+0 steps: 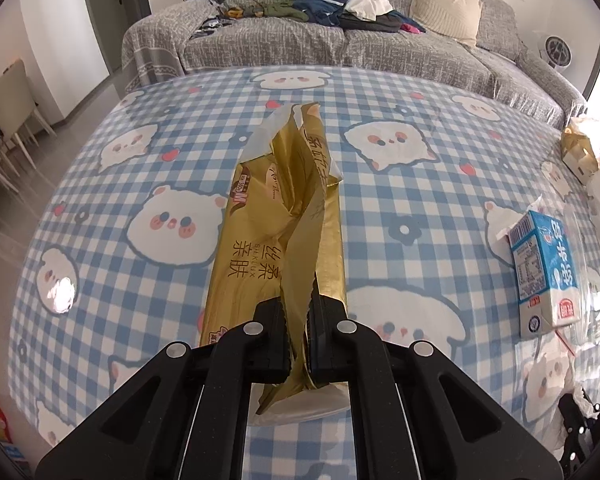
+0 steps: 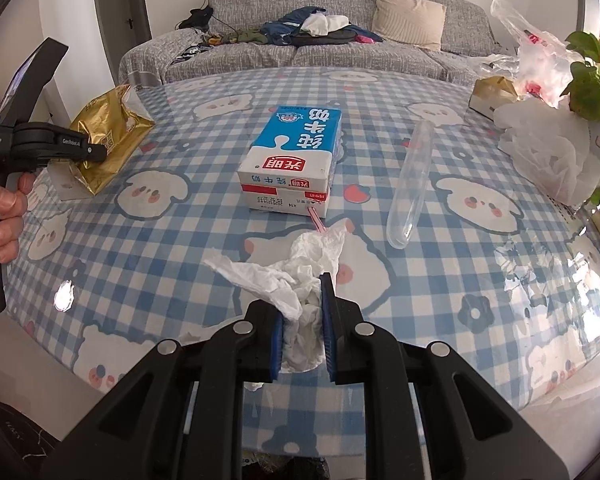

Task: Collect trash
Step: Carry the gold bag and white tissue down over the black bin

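Both fingers loaded — trash in hand

Right gripper (image 2: 303, 320) pinches the crumpled tissue (image 2: 300, 280) at the worktop's (image 2: 420, 280) near edge; left gripper (image 1: 299, 332) clamps the gold wrapper (image 1: 276, 216) — lift both clear, squeezing steadily; milk carton (image 2: 296, 152) waits mid-worktop.

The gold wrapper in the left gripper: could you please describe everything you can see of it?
The gold wrapper is a long, empty-looking pack of shiny foil-like film with dark printed characters, torn open at its far end and creased. The left gripper is shut on its near end. The right wrist view shows it lifted, hanging above the checked tablecloth.
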Demonstrator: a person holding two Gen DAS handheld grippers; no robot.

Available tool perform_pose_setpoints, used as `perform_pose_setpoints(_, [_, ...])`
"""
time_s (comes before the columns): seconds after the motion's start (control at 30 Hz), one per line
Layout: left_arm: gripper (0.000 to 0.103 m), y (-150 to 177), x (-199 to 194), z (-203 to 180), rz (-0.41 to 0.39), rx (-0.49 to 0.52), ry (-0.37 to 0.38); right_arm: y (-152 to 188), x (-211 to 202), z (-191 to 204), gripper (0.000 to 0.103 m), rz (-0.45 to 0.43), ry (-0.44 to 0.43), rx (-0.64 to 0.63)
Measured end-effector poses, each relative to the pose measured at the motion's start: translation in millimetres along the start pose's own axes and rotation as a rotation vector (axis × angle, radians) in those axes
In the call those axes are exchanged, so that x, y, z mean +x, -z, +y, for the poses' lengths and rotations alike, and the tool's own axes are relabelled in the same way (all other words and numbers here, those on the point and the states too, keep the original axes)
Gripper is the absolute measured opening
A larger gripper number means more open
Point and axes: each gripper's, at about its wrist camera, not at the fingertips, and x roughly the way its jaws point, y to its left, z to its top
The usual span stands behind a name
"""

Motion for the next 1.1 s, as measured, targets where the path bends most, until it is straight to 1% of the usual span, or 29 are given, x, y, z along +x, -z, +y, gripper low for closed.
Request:
perform_pose_setpoints(0.53, [0.005,41,-35,0,0.01,0.006,0.011,20,-34,11,0.015,-0.026,-0.012,-0.004])
perform_pose_setpoints(0.93, [0.005,81,-76,-3,-0.021,0.023,0.024,40,-59,19,0.015,-0.046,-0.033,-0.002])
perform_pose_setpoints(1.1, [0.005,104,-93,-1,-0.034,0.009,0.046,49,-72,22,0.015,-0.057,-0.04,-0.001])
